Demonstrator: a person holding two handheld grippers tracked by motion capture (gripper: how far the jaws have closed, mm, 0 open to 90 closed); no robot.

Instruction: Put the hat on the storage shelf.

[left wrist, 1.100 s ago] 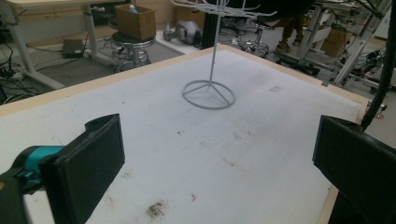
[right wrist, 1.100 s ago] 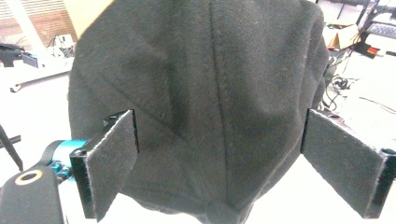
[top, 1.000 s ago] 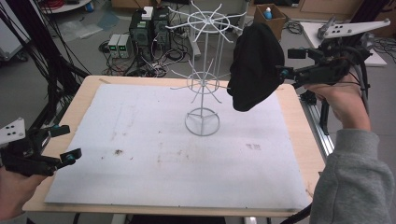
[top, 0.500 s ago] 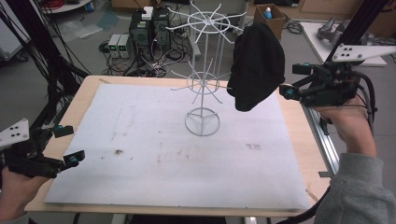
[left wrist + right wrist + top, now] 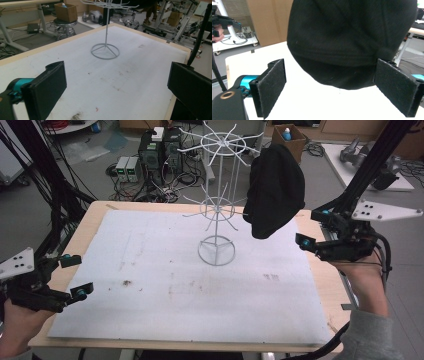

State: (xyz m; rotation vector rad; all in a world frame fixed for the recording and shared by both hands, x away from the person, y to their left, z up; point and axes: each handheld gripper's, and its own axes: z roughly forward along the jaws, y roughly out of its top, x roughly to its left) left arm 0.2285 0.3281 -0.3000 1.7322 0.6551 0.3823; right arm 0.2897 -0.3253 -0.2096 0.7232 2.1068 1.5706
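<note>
The black fabric cap (image 5: 276,190) hangs from the white wire rack (image 5: 217,210) for access; right tongs (image 5: 312,227) wide open, empty, beside it; left tongs (image 5: 76,276) open, empty, at the table's left edge.

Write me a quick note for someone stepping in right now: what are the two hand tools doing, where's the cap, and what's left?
Right tool: jaws wide open, nothing held, level with the lower part of the black cap, just right of it.
Left tool: open, empty, at the table's near-left edge.
The cap hangs on the upper ring of the white wire rack, which stands mid-table on the white mat.
Done: cap is on the rack.
Left: unclear; the right tool faces the cap without touching it, so check that the cap hangs securely.
</note>
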